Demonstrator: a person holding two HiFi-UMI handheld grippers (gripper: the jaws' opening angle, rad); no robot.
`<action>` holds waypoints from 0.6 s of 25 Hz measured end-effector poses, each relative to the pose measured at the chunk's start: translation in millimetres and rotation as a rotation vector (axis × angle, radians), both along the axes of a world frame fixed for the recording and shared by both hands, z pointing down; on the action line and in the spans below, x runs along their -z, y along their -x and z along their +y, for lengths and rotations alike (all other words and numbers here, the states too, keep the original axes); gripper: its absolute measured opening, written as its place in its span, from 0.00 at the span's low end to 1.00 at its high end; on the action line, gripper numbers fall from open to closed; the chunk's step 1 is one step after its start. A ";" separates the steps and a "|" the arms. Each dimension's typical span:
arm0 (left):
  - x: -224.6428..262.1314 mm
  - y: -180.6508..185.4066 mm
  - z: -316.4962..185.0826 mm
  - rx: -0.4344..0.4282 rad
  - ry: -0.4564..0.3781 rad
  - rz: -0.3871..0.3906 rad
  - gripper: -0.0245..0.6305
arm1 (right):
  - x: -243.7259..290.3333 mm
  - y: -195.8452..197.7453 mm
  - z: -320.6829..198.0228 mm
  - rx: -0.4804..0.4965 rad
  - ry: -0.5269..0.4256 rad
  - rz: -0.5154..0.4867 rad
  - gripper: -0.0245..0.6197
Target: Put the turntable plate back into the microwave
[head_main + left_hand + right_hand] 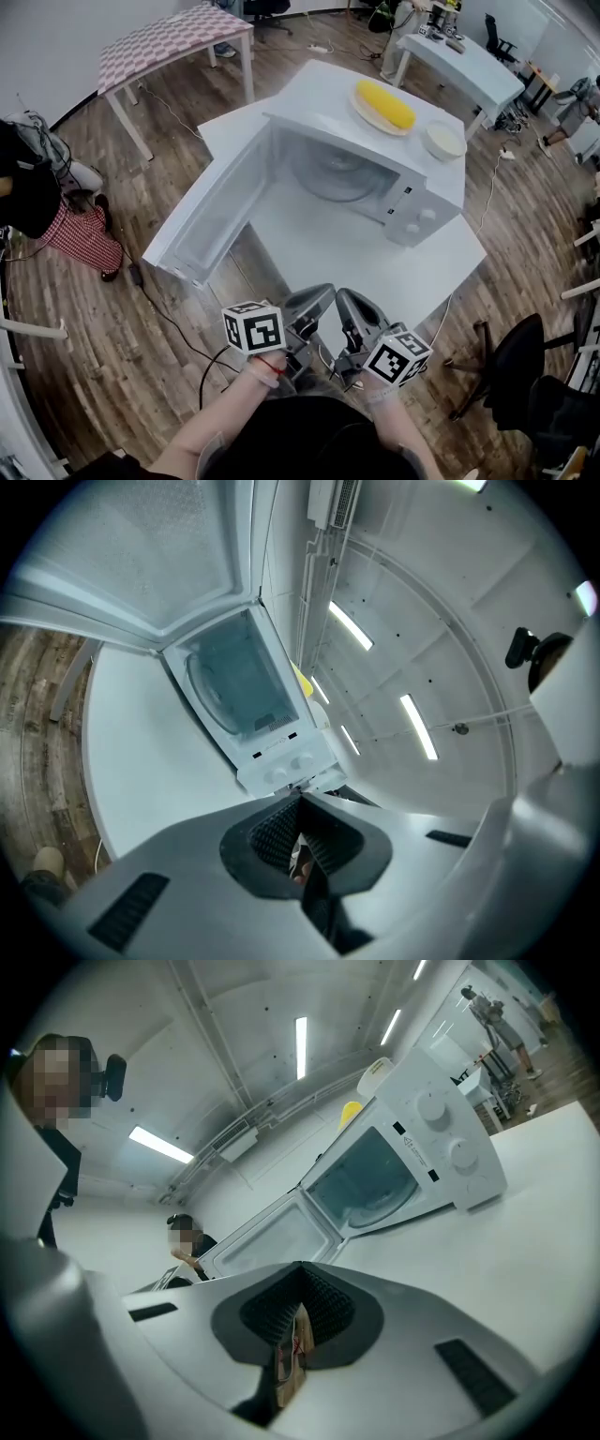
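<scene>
One turntable plate point(333, 175), clear glass by the look of it, lies flat on the floor of the microwave point(412, 202) cavity. The right gripper view shows it there too point(373, 1204). Can't tell from here whether it's seated on the drive hub or just resting on it.

Handling, my read:
- stiff, fairly heavy for its size, slick, chips or shatters if dropped or knocked on the cavity lip
- only usable hold is the rim: pinch the edge, ideally one gripper on each opposite side, and keep it level
- the ribbed pads should help, but smooth glass could slide out of a one-sided pinch

Door point(211, 220) is swung fully open to the person's left, so access to the cavity is clear. Microwave sits on a white table point(375, 272). On its roof are a plate of yellow food point(384, 103) and a small white dish point(442, 139) just beside it; neither is the task's thing.

Left gripper point(309, 300) and right gripper point(358, 314) are both pulled in near the body, well apart from the microwave. Left gripper point(300, 803) has its jaws clenched together with nothing between them, and the right gripper point(298, 1302) is the same, closed on nothing.

Judgement: placement looks done. What's left is a seating check and closing the door.
</scene>
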State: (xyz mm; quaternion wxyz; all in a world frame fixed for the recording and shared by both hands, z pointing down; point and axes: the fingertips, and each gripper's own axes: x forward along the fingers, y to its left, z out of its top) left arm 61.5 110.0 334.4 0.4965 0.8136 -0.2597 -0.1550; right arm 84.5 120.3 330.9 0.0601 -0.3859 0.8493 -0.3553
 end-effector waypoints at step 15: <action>0.4 10.4 43.4 0.038 -0.014 -0.048 0.06 | 9.5 -0.6 41.0 -0.022 -0.046 -0.016 0.07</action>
